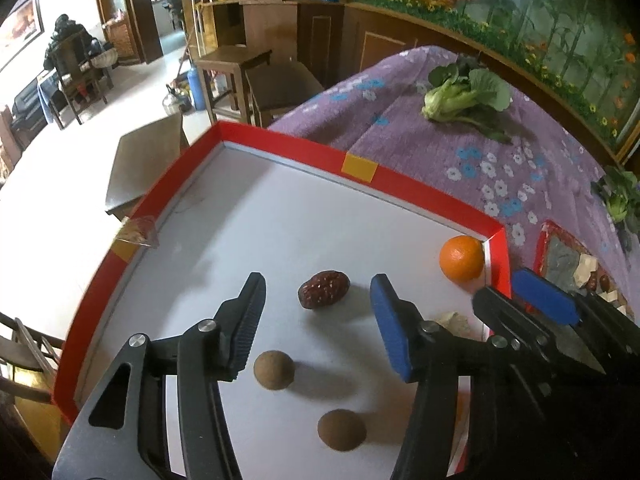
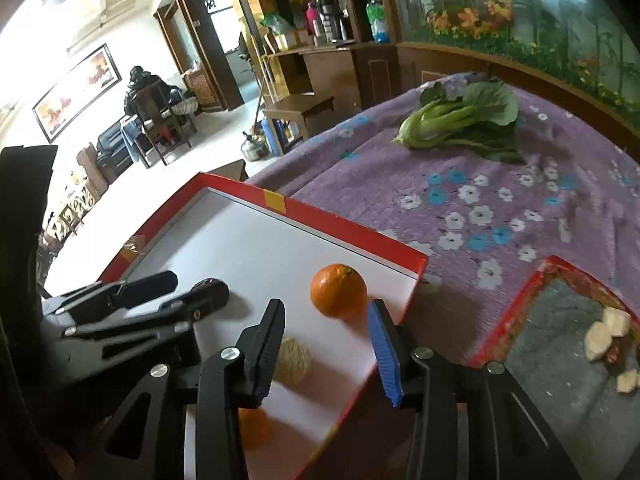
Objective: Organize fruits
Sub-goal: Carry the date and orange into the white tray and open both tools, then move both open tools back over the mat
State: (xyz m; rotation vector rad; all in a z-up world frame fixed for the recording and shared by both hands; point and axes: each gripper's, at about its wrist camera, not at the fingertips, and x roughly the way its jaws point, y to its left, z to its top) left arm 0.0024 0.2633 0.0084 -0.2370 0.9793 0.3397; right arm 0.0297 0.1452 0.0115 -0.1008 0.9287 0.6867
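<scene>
Fruits lie on the white floor of a red-rimmed tray (image 1: 280,142) set at the edge of a table covered by a purple flowered cloth (image 1: 440,148). An orange (image 1: 461,258) sits in the tray's far right corner, touching or almost touching the rim. A wrinkled red date (image 1: 323,290) lies near the middle of the tray floor, and two round brown fruits (image 1: 274,370) lie nearer the camera, apart from each other. In the right wrist view a pale, rough-skinned round fruit (image 2: 294,360) lies beside the black finger, and a second orange (image 2: 254,426) shows blurred below it. The left gripper (image 1: 316,300) hangs over the tray with its jaws parted — the date lies between the fingertips, untouched by either pad. The right gripper (image 2: 326,312) stands near the tray's right edge, jaws parted and empty, the corner orange just beyond its tips. On the cloth beyond the tray lies a green leafy vegetable (image 1: 466,98); a second red-edged tray (image 2: 560,320) with pale pieces stands to the right.
</scene>
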